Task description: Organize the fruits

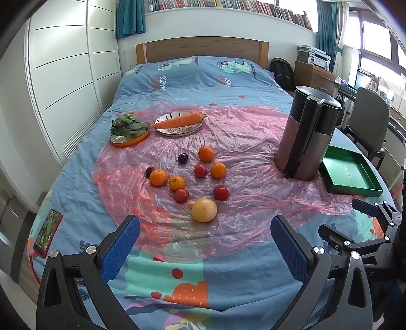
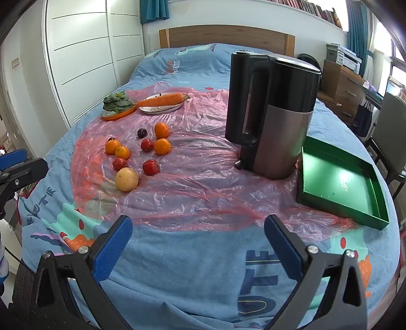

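A bed [image 1: 198,81] with a wooden headboard [image 1: 201,49] fills the room, white wardrobe doors [image 1: 68,58] at nine o'clock, a bookshelf [image 1: 228,5] at twelve, teal curtains [image 1: 130,17] beside it, and bright windows [image 1: 375,40] and a chair [image 1: 368,119] at two.

bright window daylight; sharp centre; fisheye-warped edges

I stand in a home bedroom: a bed [image 1: 203,83] with a wooden headboard [image 1: 201,49] fills mid-frame, white wardrobe doors [image 1: 68,66] at left, a shelf of books [image 1: 228,5] along the top, teal curtains [image 1: 130,17] beside it.
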A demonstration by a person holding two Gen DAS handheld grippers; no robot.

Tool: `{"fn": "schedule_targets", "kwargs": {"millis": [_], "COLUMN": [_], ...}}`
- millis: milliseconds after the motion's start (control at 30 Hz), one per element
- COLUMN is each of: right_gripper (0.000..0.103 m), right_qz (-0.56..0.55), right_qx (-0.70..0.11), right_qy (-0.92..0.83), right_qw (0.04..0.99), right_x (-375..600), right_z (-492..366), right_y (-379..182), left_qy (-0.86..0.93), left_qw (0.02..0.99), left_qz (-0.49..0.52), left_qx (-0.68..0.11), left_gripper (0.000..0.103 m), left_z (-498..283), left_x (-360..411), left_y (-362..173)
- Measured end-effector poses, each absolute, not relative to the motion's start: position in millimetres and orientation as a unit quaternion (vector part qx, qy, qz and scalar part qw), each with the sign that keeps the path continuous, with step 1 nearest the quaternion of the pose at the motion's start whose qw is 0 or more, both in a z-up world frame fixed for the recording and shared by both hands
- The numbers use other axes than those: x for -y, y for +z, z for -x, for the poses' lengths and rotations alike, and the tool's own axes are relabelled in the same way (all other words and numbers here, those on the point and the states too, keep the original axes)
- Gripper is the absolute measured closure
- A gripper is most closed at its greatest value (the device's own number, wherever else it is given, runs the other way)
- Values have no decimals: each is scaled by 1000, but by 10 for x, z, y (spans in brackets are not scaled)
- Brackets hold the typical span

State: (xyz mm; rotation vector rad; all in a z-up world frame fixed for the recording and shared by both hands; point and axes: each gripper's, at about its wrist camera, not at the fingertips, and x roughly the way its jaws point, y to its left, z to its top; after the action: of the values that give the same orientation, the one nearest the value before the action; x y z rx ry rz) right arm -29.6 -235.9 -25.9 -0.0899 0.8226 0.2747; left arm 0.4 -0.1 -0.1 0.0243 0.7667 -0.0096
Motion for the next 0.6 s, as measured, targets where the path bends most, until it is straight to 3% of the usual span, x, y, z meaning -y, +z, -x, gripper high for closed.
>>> {"fn": "schedule_targets", "kwargs": {"millis": [600], "right_gripper": [0], "right_qz": [47], "right_qx": [-397], "right_qy": [131], "right_qw": [907], "right_x": [2358], "right_z": [283], "right_y": [-255], "left_qy": [-6], "left_qw": [924], "left_qz": [3], "left_qx": [-382], "left_gripper": [2], "left_z": [-26], "left_x": [-9], "left_y": [-81]}}
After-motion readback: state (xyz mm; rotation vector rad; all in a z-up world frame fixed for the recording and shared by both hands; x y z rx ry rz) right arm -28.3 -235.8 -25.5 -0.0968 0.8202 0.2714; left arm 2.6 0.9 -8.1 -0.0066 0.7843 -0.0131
